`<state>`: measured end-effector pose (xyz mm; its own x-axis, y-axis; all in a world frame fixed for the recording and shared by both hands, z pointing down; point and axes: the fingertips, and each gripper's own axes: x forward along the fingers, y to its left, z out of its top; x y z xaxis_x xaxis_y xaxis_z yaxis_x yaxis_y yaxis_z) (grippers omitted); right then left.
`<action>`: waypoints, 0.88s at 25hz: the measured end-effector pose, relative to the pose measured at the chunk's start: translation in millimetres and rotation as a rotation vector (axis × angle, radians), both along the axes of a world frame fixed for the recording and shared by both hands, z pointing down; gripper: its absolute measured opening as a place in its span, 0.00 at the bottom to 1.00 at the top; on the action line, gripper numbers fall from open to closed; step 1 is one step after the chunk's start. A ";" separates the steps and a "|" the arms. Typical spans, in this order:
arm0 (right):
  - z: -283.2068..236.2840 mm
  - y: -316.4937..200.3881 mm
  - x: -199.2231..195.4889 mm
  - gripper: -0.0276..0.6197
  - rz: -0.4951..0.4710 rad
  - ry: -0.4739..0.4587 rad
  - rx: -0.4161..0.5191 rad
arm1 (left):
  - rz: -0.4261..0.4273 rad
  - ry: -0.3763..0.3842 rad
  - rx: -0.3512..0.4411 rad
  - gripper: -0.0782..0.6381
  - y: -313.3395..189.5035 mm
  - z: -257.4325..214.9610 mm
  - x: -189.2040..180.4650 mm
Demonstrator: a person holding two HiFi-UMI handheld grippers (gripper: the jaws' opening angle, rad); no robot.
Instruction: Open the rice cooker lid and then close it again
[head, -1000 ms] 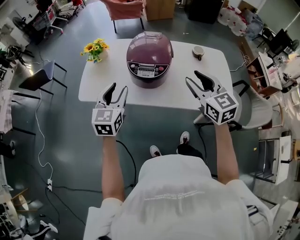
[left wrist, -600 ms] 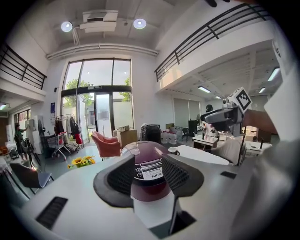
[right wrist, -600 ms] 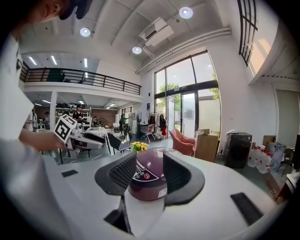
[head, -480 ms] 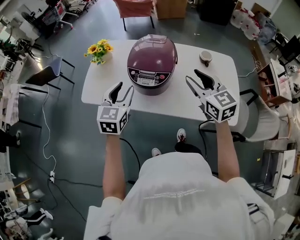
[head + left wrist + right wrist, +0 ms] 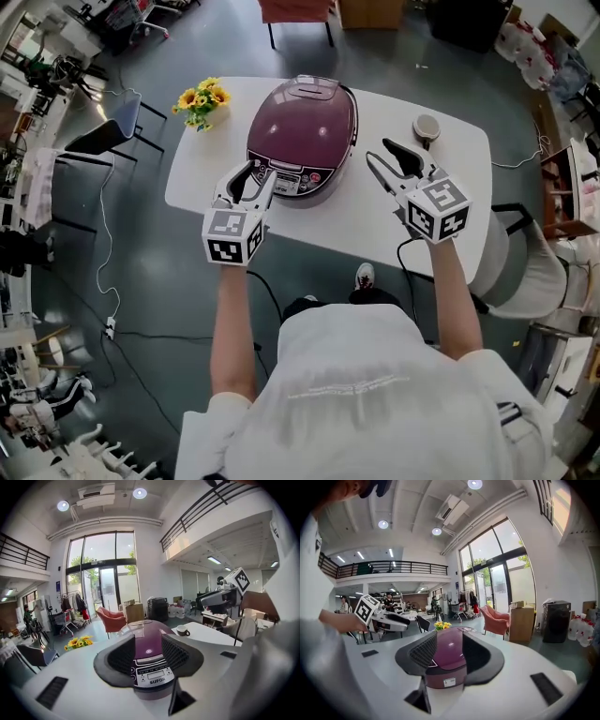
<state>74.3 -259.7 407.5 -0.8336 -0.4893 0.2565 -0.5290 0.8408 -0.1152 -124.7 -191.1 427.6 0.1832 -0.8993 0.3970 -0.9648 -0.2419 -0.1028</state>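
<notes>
A white rounded counter (image 5: 450,202) on a grey workshop floor (image 5: 141,281) carries a shut purple domed rice cooker (image 5: 305,117) at its middle, with yellow sunflowers (image 5: 202,97) and a small cup (image 5: 427,125). Both tools gape empty: the left tool (image 5: 259,172) just before the cooker's front panel, the right tool (image 5: 380,152) off its right side

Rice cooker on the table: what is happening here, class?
A person holds tongs in each hand. The left tongs, open and empty, point at the front of the purple rice cooker, whose lid is shut. The right tongs, open, have just been closing slightly with nothing between them, beside the cooker's right.
</notes>
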 end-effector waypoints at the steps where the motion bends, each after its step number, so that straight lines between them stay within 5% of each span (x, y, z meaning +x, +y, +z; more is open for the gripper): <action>1: 5.2 -4.1 1.0 0.33 -0.005 -0.008 -0.020 | -0.007 -0.011 -0.013 0.37 -2.7 4.1 2.0; 16: 42.3 -14.2 -1.7 0.33 0.091 -0.011 -0.122 | 0.053 0.009 -0.198 0.35 -34.1 87.2 10.6; 22: 51.3 -8.2 2.1 0.33 0.109 0.012 -0.142 | 0.036 0.021 -0.207 0.31 -38.7 96.1 8.8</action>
<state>76.5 -267.9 458.7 -0.7742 -0.5342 0.3395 -0.6179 0.7543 -0.2220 -116.0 -229.8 523.6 0.2238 -0.7920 0.5680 -0.9567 -0.2898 -0.0273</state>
